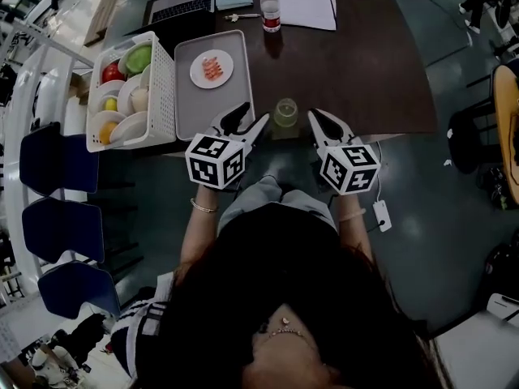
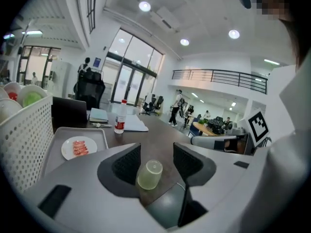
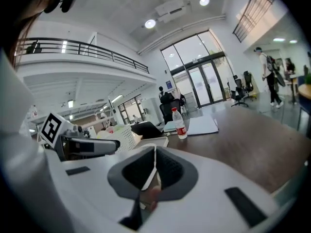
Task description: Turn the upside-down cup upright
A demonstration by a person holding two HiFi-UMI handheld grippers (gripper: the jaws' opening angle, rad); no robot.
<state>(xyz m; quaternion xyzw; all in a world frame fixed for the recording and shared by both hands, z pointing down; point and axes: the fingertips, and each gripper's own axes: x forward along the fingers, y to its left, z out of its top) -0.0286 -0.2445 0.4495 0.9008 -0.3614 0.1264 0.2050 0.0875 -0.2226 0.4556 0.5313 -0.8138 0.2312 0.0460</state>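
One translucent pale-green plastic cup (image 2: 149,174) stands base-up at the dark brown table's (image 1: 365,63) near edge, between the left gripper's (image 2: 156,155) parted tongs, ungripped. The right gripper (image 3: 154,152) is pressed together and empty. Also one red-labelled clear bottle (image 1: 271,8), one grey tray (image 1: 195,104), one white plate (image 1: 197,70) and one white perforated basket (image 1: 165,96). Likely hazard: a glancing jaw knocks the cup off the edge.

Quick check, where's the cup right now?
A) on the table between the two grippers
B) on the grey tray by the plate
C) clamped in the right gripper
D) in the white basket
A: the cup stands on the table near its front edge, between the left gripper and right gripper.
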